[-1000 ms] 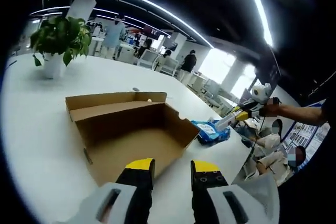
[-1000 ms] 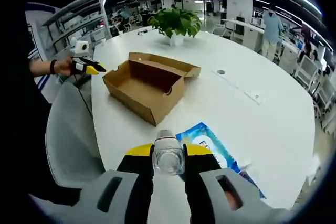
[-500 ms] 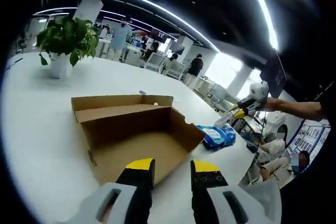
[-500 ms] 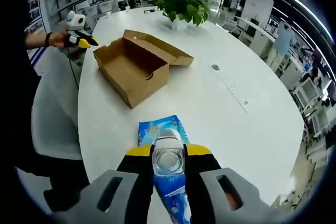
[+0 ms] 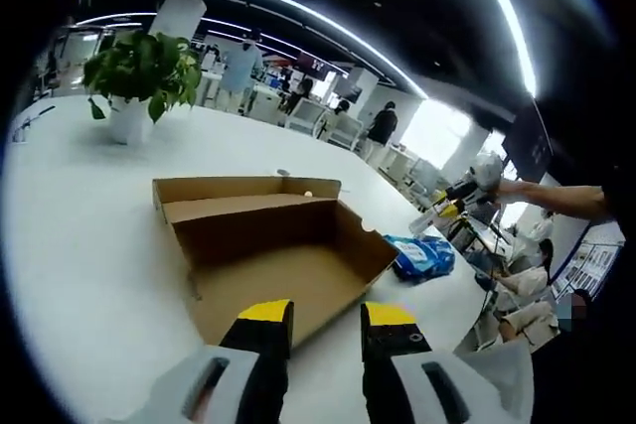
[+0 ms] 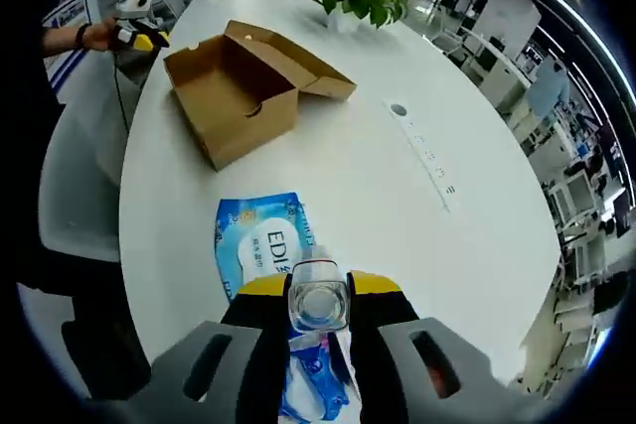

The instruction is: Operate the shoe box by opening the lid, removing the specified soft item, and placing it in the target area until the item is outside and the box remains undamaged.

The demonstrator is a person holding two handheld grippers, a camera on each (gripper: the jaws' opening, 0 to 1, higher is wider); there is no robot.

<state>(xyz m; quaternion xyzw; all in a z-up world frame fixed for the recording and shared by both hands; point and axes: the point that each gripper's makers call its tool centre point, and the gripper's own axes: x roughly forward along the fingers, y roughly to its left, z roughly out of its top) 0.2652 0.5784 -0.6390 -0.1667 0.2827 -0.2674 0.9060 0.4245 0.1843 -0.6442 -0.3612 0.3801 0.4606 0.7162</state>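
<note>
The brown cardboard shoe box (image 5: 268, 245) stands on the white table with its lid folded back, and its inside looks bare. It appears again at the upper left (image 6: 243, 96) in the right gripper view. A blue soft packet (image 6: 260, 250) lies flat on the table outside the box, to the box's right (image 5: 422, 255). My left gripper (image 5: 326, 320) hovers before the box's near edge, open, with nothing between its jaws. My right gripper (image 6: 318, 297) is above the packet's near end, shut on a small clear bottle-like thing (image 6: 318, 290). A hand holds that gripper (image 5: 452, 204) clear of the packet.
A potted green plant (image 5: 139, 76) stands at the far side of the table (image 6: 378, 196). A strip of small sockets (image 6: 427, 151) runs along the tabletop. A grey chair (image 6: 75, 186) stands by the table's edge. People and desks fill the office behind.
The right gripper view has risen and pulled back, so the blue packet now lies further ahead of its jaws. The left gripper view has drifted slightly. The box has not moved.
</note>
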